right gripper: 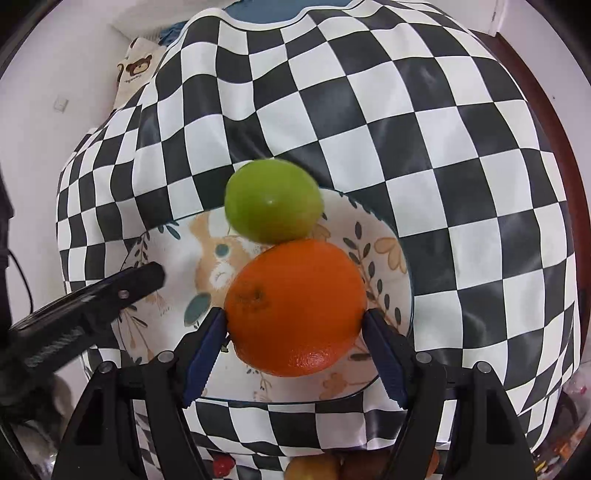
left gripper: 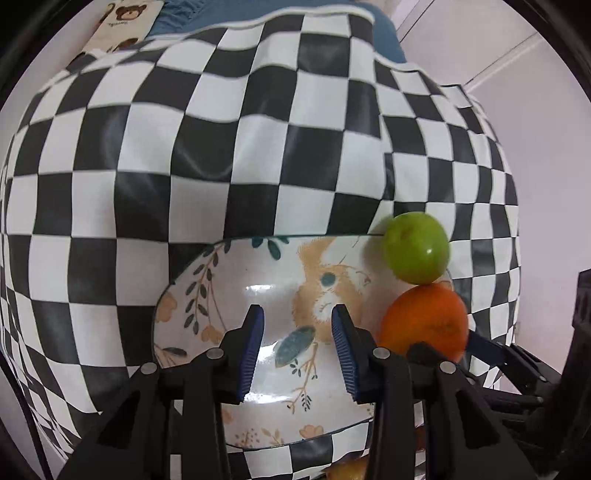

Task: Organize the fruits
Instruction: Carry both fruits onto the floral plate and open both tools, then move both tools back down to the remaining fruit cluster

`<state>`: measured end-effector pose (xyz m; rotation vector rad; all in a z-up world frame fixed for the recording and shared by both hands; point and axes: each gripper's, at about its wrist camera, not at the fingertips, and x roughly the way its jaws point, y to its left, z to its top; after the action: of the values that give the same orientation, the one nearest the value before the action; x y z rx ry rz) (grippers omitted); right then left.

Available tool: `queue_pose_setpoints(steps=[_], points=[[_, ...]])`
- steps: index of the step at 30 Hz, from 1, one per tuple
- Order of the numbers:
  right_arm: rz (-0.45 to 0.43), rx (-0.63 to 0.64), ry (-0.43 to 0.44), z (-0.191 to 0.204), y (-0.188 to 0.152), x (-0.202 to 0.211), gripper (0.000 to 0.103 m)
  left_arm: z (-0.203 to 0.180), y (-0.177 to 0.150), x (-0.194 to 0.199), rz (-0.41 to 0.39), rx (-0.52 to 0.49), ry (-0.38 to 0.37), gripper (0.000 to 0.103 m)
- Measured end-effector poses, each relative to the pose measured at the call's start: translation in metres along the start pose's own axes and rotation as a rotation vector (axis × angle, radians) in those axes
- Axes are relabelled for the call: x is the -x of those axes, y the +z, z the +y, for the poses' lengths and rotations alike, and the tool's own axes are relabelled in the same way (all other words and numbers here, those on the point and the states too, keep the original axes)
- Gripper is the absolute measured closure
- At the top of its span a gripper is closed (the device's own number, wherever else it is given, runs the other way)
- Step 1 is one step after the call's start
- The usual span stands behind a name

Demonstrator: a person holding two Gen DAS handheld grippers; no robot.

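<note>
A white plate (left gripper: 166,306) (right gripper: 402,266) with a rabbit and leaf print lies on the checked cloth. My right gripper (right gripper: 293,325) (left gripper: 450,350) is shut on an orange (right gripper: 295,306) (left gripper: 424,321), held just above the plate. A green round fruit (right gripper: 273,201) (left gripper: 415,247) shows blurred at the plate's far rim, right behind the orange; I cannot tell whether it rests there. My left gripper (left gripper: 297,350) hangs over the plate's middle, its jaws narrow with nothing between them. One of its fingers (right gripper: 140,280) reaches in from the left in the right wrist view.
The black-and-white checked cloth (left gripper: 221,147) (right gripper: 443,147) covers the table and is rumpled at the back. A bear-print bag (right gripper: 136,70) and blue fabric (left gripper: 384,33) lie beyond it. More fruits (right gripper: 310,469) sit below the near table edge.
</note>
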<state>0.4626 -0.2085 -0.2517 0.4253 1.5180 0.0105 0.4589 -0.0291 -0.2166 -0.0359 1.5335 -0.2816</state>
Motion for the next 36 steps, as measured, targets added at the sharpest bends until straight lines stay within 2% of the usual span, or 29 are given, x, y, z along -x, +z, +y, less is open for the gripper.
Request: queue_pose_setpoints(steps=[4,5,7,8,9,11,13,17,31,36], points=[[0.045,0.01,0.009,-0.003,0.005,0.003,0.021,0.001,-0.008,0.001,0.034,0.018,0.037,0.066],[0.04,0.013,0.003,-0.003,0.005,0.011,0.014,0.0,-0.01,0.003,0.039,0.017,0.038,0.066],[0.005,0.051,-0.012,0.001,0.011,0.028,0.006,0.001,-0.016,0.013,0.024,0.027,0.058,0.057],[-0.003,0.069,-0.037,0.005,0.011,0.036,0.006,0.001,-0.019,0.02,0.013,0.029,0.056,0.044],[-0.009,0.084,-0.062,0.006,0.01,0.042,0.006,0.001,-0.023,0.025,0.003,0.031,0.058,0.028],[-0.03,0.121,-0.115,0.01,0.006,0.056,0.006,0.001,-0.033,0.038,-0.021,0.035,0.087,0.013],[-0.048,0.144,-0.169,0.012,-0.009,0.069,0.006,0.003,-0.047,0.054,-0.052,0.03,0.11,0.012],[-0.085,0.152,-0.204,0.012,-0.037,0.087,0.006,0.005,-0.075,0.08,-0.092,0.036,0.112,0.012],[-0.248,0.174,-0.188,0.027,-0.132,0.152,0.006,-0.013,-0.16,0.147,-0.264,0.007,0.133,0.012],[-0.288,0.154,-0.144,0.027,-0.158,0.173,0.006,-0.02,-0.183,0.162,-0.316,0.003,0.15,0.012]])
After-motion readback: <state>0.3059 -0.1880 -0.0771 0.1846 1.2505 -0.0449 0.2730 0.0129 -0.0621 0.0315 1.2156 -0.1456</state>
